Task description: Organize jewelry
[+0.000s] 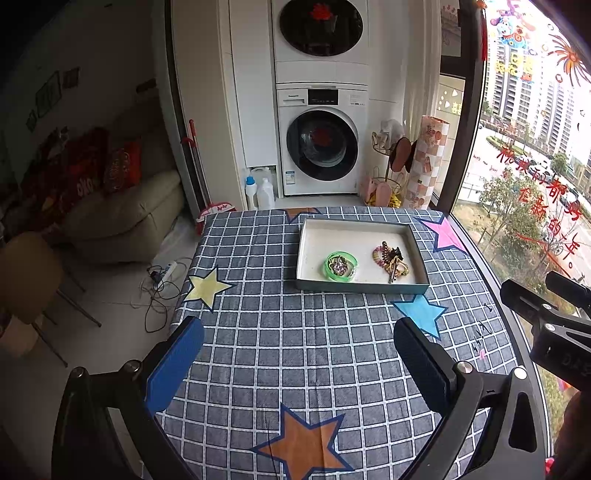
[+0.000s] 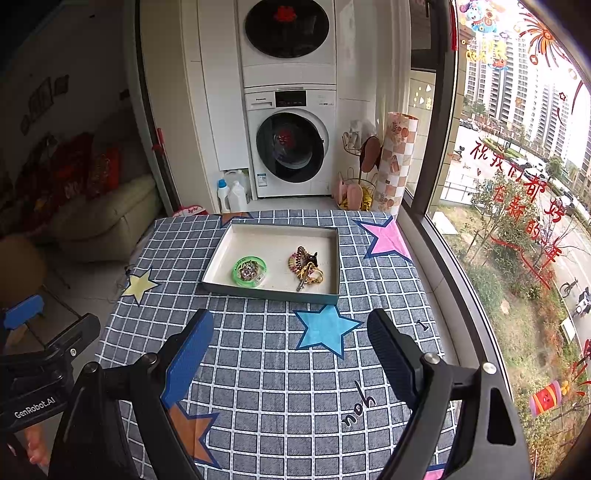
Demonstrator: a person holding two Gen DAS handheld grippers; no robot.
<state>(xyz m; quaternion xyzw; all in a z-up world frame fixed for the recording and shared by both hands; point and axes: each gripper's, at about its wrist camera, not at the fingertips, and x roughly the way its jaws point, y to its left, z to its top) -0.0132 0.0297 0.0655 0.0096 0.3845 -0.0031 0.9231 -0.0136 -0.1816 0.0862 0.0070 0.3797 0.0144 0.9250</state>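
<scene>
left claw released, empty | right claw released, empty | both hang short of tray | jewelry sorted inside, likely done

Left gripper and right gripper both hover side by side, jaws spread wide, nothing held.

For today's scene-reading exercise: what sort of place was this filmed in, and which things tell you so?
Most likely a flat's laundry balcony beside the living room, high in a city block. A washer stands with a dryer stacked on top, a sofa sits to the left, and the window overlooks apartment towers.
</scene>
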